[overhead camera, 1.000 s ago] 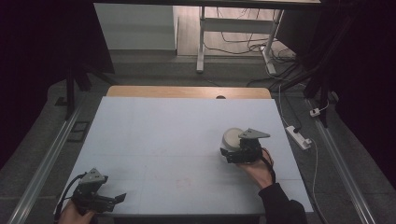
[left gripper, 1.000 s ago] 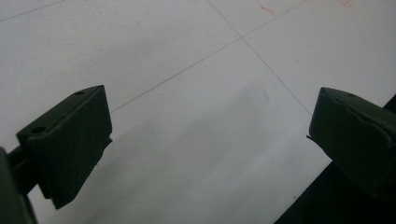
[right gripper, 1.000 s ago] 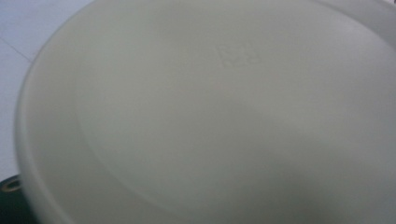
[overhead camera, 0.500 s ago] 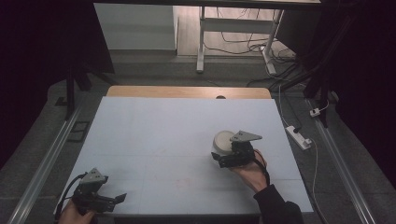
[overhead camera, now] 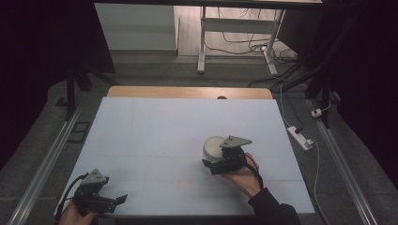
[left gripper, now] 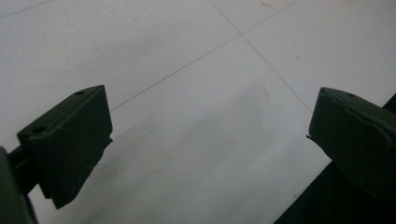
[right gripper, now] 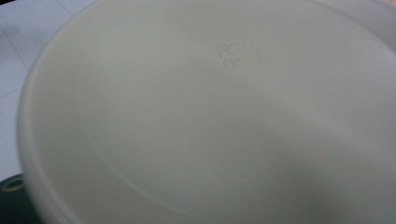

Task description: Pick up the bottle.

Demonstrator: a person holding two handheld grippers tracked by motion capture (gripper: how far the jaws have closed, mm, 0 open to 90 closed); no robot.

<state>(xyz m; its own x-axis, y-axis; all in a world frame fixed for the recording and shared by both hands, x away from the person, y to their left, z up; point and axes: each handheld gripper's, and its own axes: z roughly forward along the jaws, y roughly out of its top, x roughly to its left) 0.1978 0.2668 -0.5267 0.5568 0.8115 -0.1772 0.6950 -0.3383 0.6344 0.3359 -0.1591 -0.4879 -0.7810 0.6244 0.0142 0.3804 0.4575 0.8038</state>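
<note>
Simply a plain white tub point(overhead camera: 213, 147)

Room dim, edges near black; worktop point(overhead camera: 155, 136) pale, evenly lit from above. Soft shadow under left gripper's fingers point(left gripper: 70, 140). Tub point(right gripper: 210, 116) very close to right camera, blurred, washed-out. High view grainy, no glare.

White tub point(right gripper: 210, 116) blurred, cut off; right tongs' jaws hidden.

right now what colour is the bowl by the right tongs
Plain white bowl, with a small embossed mark; it shows best in the right gripper view.
</note>
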